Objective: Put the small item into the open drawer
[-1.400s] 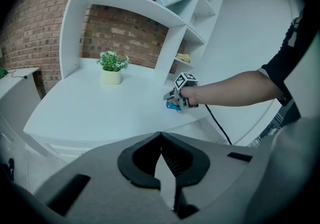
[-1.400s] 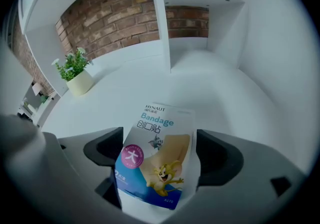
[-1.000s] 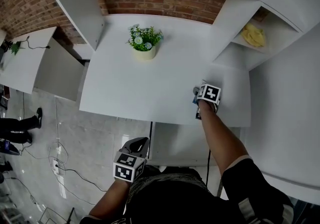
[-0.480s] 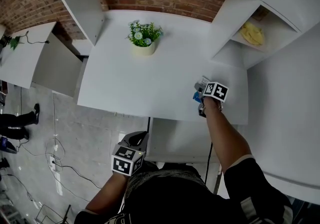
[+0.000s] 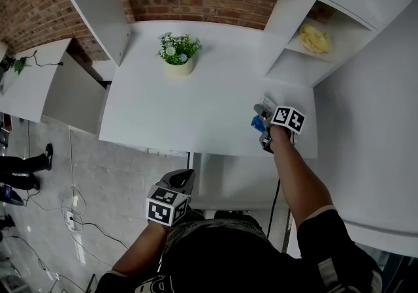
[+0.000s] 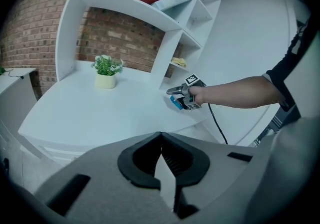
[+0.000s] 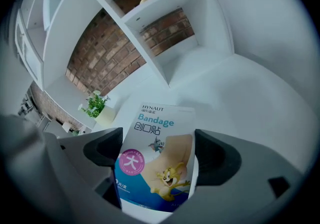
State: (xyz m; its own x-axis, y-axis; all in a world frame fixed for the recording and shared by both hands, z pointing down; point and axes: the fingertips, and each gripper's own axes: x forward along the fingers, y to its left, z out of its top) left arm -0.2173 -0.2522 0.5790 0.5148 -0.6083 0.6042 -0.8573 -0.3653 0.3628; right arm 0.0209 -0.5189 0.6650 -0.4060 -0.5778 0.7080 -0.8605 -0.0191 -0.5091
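Observation:
The small item is a blue-and-white bandage box (image 7: 156, 154) with a cartoon print. My right gripper (image 5: 264, 126) is shut on it, one jaw on each side, and holds it just above the white desk (image 5: 196, 109) near the front right corner. The box (image 5: 257, 123) also shows in the head view, and far off in the left gripper view as the box (image 6: 175, 102). Under the desk's front edge the white drawer (image 5: 228, 182) stands pulled out. My left gripper (image 5: 183, 179) hovers at the drawer's left side, its jaws shut with nothing between them (image 6: 160, 164).
A potted plant (image 5: 175, 54) stands at the back of the desk. White shelves rise on the right, one holding a yellow cloth (image 5: 313, 38). A lower white table (image 5: 36, 83) is at the left. Cables (image 5: 72, 216) lie on the floor, where a person's feet (image 5: 26, 162) show.
My right gripper has carried the bandage box a little to the right, closer to the desk's front right corner. The left gripper has hardly moved.

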